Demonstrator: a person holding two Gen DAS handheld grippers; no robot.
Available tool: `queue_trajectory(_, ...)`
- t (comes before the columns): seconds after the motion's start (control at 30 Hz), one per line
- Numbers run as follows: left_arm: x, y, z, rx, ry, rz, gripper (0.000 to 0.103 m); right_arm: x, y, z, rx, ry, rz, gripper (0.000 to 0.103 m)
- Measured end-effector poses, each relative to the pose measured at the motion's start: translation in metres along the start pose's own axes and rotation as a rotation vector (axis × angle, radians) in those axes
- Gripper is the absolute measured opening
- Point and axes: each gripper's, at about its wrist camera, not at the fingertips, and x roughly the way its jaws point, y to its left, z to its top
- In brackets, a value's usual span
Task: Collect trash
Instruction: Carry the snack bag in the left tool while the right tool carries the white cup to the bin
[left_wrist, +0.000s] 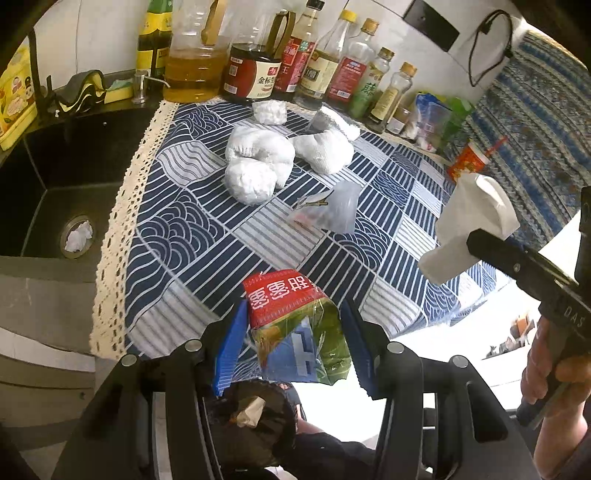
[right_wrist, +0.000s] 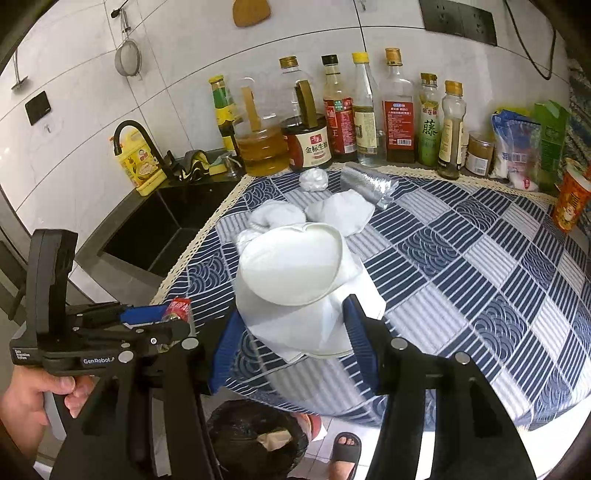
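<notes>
Left gripper is pinching a crinkly red-green snack wrapper; right gripper is clamping a crushed white paper cup. Either could be slipping loose and missing the black-lined bin at bottom centre.

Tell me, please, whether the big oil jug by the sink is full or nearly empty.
Partly full: in the oil jug, amber oil fills only the lower part; the clear upper part shows no liquid.

Stuff you can't really make out here

The trash bin is half hidden behind the tongs, bottle labels are too small to read, and the sandaled foot gets cut off at the bottom edge.
</notes>
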Motion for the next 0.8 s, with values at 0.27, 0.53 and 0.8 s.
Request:
queue_trajectory(0.27,-0.025,0.016,-0.02,0.038,0.002,-0.053,0.05,-0.013,0.041,-0.03,0.032,-0.002,-0.033,0.055)
queue_trajectory(0.53,-0.047,0.027,-0.036,0.071,-0.006,-0.093,0.05,-0.019,0.075,-0.061,0.082,0.02,-0.042,0.055)
queue_trajectory(0.8,-0.046,0.039,-0.065,0.089,0.046,-0.116,0.05,-0.007,0.101,-0.096,0.103,0.085,-0.057,0.055)
